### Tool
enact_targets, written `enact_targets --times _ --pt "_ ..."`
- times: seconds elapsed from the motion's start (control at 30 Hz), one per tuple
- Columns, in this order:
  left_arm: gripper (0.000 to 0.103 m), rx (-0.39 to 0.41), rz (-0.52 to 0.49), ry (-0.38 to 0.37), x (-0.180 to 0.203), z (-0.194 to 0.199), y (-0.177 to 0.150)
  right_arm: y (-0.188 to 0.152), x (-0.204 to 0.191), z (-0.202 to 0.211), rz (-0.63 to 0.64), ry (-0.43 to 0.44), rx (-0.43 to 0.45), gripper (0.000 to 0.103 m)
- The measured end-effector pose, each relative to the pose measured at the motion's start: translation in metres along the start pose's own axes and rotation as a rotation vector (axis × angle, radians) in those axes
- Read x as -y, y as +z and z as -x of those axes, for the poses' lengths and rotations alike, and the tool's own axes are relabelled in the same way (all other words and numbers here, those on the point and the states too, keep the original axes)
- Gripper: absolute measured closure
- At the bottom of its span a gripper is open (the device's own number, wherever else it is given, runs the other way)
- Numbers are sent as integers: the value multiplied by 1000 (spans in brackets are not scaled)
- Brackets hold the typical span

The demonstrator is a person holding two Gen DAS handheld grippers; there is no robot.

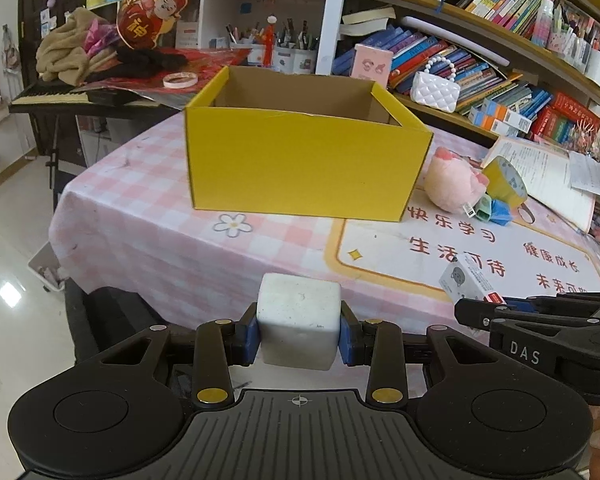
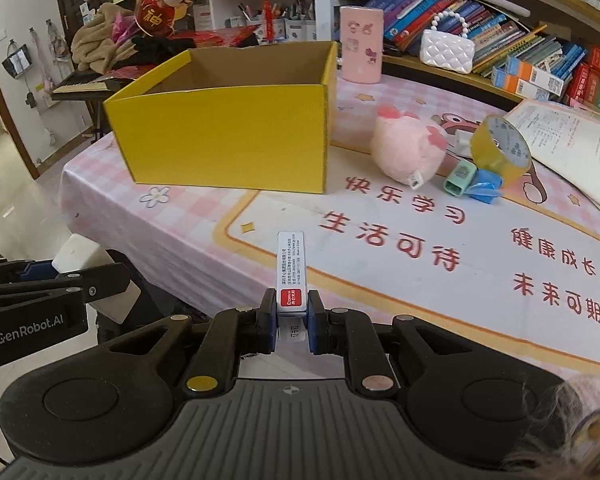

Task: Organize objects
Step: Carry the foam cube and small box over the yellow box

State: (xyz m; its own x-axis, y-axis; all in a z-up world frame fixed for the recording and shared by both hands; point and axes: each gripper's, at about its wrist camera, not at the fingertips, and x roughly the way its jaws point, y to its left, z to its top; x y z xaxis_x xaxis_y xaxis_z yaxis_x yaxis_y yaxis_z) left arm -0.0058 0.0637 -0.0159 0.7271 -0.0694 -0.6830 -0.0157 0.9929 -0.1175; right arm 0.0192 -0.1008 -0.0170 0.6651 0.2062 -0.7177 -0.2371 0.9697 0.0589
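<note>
Surface: table [image 1: 148, 240] under a pink checked cloth with a cream printed mat on the near right part. Room: bookshelves [image 1: 480, 40] packed along the right and back, a keyboard [image 1: 52, 96] piled with cloth on the left, pale tiled floor [image 1: 12, 300] beyond the table's left edge.

Left gripper [image 1: 299, 330] pinches a white cube [image 1: 298, 320] between its blue pads, held over the near table edge. Right gripper [image 2: 292, 320] is clamped on a small narrow box [image 2: 291, 272] with a red label, which sticks out forward above the mat.

Yellow cardboard box [image 1: 300, 168] sits open-topped, mid-table, straight ahead of both grippers; what shows of its inside looks bare.

To the right of it: pink plush [image 2: 408, 148], yellow tape roll [image 2: 500, 148] tilted on edge, a mint green stamp-like item [image 2: 458, 178] touching a blue crumpled piece [image 2: 486, 190]. Open book [image 2: 560, 140] further right. Pink tin [image 2: 360, 44] and white quilted handbag [image 2: 446, 50] behind.

Mat between the grippers and the box is bare. The grippers sit close side by side.
</note>
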Motion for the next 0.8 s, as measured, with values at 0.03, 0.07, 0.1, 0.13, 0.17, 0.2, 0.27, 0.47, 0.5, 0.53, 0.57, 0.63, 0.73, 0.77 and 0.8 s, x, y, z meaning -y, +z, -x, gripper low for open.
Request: enact_targets --times 0.03,0.07,0.1,0.13,0.17,0.2,0.27,0.47,0.5,0.53,0.57,0.63,0.73,0.77,0.8 --pt "68 3 -2 -1 -3 2 -1 0 -5 1 3 -1 3 90" --pt "68 5 -4 -3 -6 3 -1 -1 -9 1 7 -2 5 90" --pt "68 6 -6 -5 -9 5 -2 -1 -14 2 11 -2 7 90" --pt "68 8 -9 -7 -12 6 -3 -2 -18 2 15 -1 9 90" --pt "68 11 -11 -8 -15 8 -4 -2 -22 2 18 0 10 90" --pt "68 13 -13 -8 -18 10 -4 -3 -26 2 21 1 11 90" --pt "68 21 -14 -8 -24 13 -4 -3 -33 2 23 2 15 90" --pt "68 53 -38 -7 -38 21 -1 1 -51 2 26 2 44 90" --pt "68 57 -41 -8 -40 21 0 2 -53 3 27 2 51 90" --pt "68 61 -44 -9 -41 22 1 3 -55 3 28 3 56 90" --pt "68 66 -44 -9 -44 23 2 4 -57 3 30 3 58 90" --pt "68 77 -42 -13 -46 25 6 7 -61 3 40 5 58 90" --pt "68 101 -48 -27 -48 26 16 12 -63 4 58 0 73 90" --pt "68 108 -51 -32 -48 25 20 15 -64 5 63 -4 82 90" --pt "68 116 -53 -39 -48 25 25 20 -64 5 67 -7 95 90"
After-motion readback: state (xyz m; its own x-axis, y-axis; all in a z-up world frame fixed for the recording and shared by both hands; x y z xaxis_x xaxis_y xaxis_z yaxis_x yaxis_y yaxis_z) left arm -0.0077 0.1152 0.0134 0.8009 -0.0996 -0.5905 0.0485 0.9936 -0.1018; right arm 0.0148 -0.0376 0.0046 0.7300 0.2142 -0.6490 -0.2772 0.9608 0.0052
